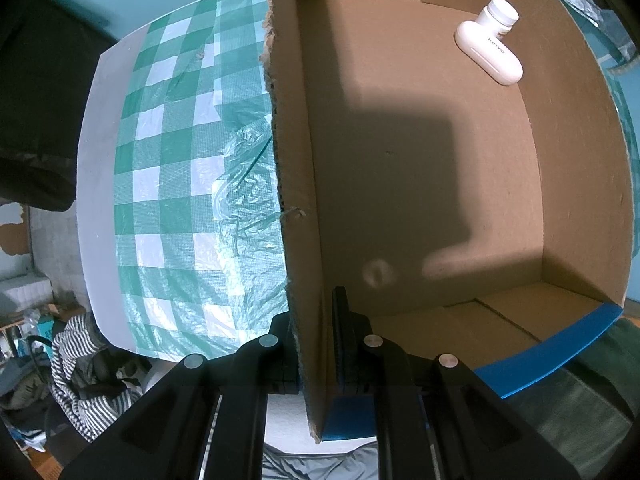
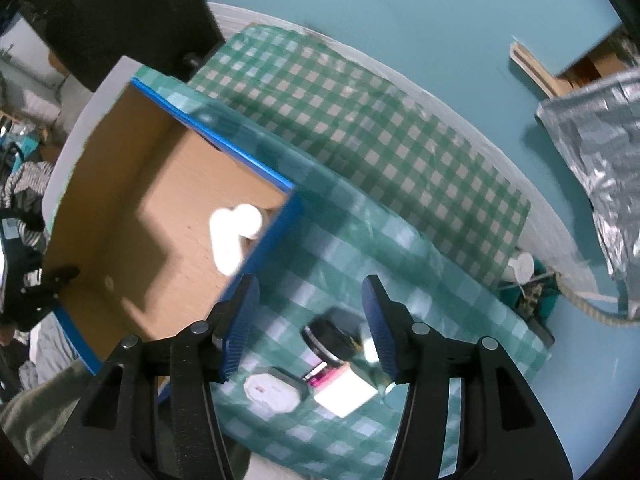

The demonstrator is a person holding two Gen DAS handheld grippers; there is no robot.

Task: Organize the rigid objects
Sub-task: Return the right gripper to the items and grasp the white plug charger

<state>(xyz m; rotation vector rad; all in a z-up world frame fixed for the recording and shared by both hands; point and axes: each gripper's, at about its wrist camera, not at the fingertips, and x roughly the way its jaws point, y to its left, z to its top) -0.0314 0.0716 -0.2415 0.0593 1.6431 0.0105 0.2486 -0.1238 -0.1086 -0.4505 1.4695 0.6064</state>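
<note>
An open cardboard box with blue-taped edges stands on the checked cloth. My left gripper is shut on the box's left wall, one finger inside and one outside. A white hand-held device lies in the box's far right corner. In the right wrist view the box is at the left, with the white device in its near corner and the left gripper on its rim. My right gripper hangs open and empty above the cloth. Below it lie a black round object, a white octagonal item and a small white box.
A green-and-white checked tablecloth covers the white table. A crumpled silver foil bag lies at the right, with small clutter at the cloth's right edge. Striped clothing is piled below the table.
</note>
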